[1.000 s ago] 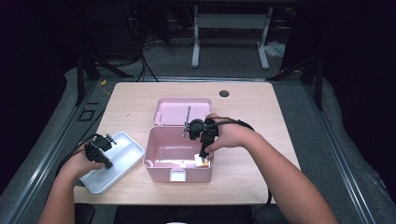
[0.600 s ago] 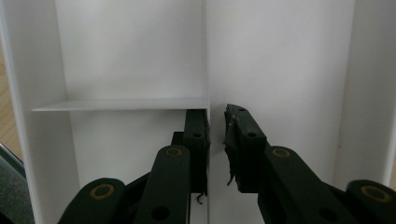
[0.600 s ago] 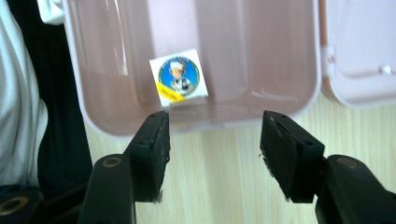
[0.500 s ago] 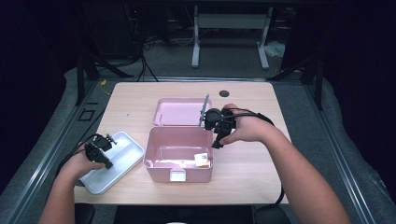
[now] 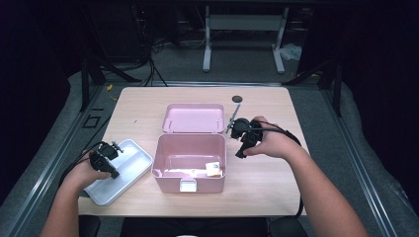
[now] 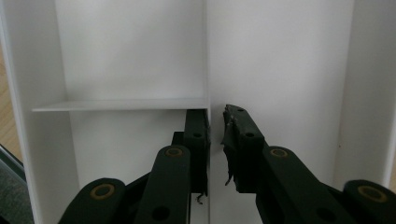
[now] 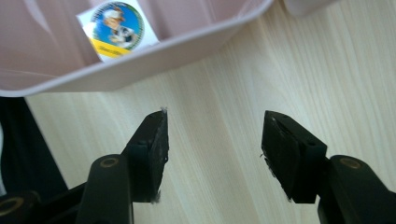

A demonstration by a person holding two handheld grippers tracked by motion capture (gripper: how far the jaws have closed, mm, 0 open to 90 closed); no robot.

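An open pink box stands mid-table, its lid lying flat behind it. Inside, at the front right, lies a small packet with a cartoon sticker. My right gripper hovers open over the bare table just right of the box; its jaws are spread wide below the pink rim. A white divided tray sits at the front left. My left gripper rests in it, its jaws closed on the tray's thin divider wall.
A small dark round spot marks the wooden table behind the right gripper. The tray overhangs the table's front left corner. Behind the table, on the dark floor, are a metal stand and cables.
My right gripper has drawn out from over the pink box and moved right, now above bare table beside it. The left gripper and tray have stayed put.
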